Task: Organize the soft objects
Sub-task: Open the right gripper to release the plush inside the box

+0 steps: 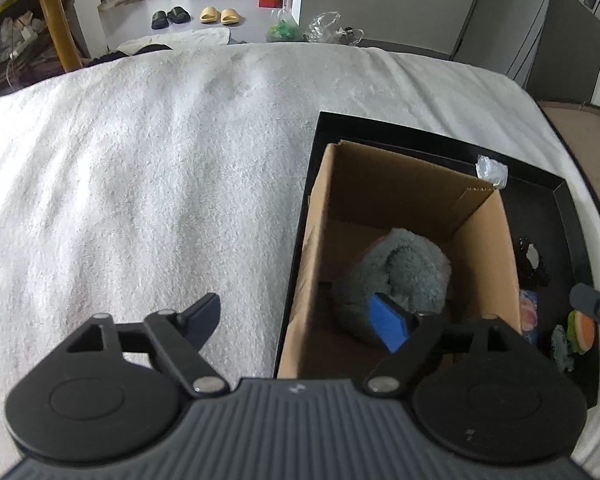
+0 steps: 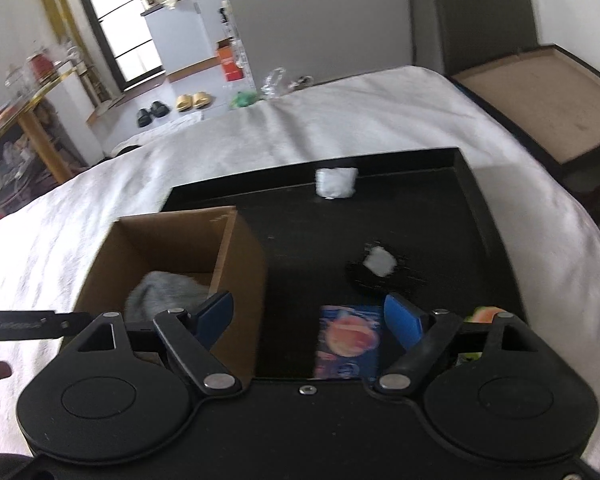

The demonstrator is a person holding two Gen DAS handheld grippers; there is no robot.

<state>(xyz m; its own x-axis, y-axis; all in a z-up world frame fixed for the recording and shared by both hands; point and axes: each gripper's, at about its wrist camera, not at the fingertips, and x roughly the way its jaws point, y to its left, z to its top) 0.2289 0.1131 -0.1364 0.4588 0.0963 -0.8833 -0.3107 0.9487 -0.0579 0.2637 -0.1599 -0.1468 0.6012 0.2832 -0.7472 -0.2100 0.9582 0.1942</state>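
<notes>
Both grippers' fingers spread, L (image 1: 302, 322) straddling box (image 1: 324, 216) left wall, R (image 2: 312, 316) over tray (image 2: 472, 216).

grey plush (image 1: 400, 276) | slumped in cardboard box (image 1: 484, 240) | box upright in black tray (image 1: 572, 216)

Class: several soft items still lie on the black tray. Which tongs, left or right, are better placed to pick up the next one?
Right. The right tongs hang open over the black tray, straddling the colourful packet; the left tongs straddle the cardboard box wall.
</notes>
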